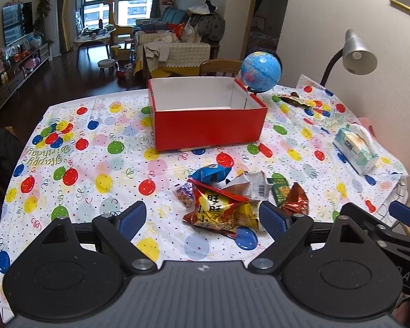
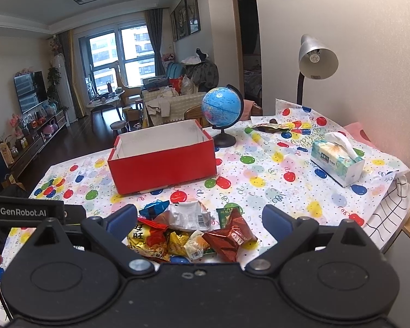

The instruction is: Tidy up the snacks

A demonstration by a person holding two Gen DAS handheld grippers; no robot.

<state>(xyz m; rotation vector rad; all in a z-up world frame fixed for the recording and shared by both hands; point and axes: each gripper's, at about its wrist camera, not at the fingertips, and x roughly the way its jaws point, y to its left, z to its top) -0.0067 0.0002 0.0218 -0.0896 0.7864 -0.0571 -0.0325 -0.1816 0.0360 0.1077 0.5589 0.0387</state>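
Through my left wrist view, my left gripper (image 1: 202, 220) sits at the bottom centre of the frame with its jaws spread wide and nothing between them but tablecloth (image 1: 76, 191) on the left side. The snack pile (image 1: 232, 194) lies right of centre in the lower half, its nearest red-and-yellow packet (image 1: 218, 207) reaching in just beside my right-hand fingertip (image 1: 273, 218); I can't tell whether they touch. Above the pile, in the middle of the frame, stands the red box (image 1: 207, 128), open-topped and white inside. A globe (image 1: 261, 71) is at its upper right corner, a lamp (image 1: 358, 54) further right, and a tissue box (image 1: 355, 147) at the right edge.

Through my right wrist view, my right gripper (image 2: 199, 221) is also at the bottom centre, jaws released and wide apart. Here the snack pile (image 2: 194, 232) lies squarely between the two fingers, low in the frame. The red box (image 2: 164, 161) is above it, left of centre, well apart from the pile. The globe (image 2: 221, 106) stands just right of the box, then the lamp (image 2: 317, 60) and tissue box (image 2: 336, 161) toward the right.
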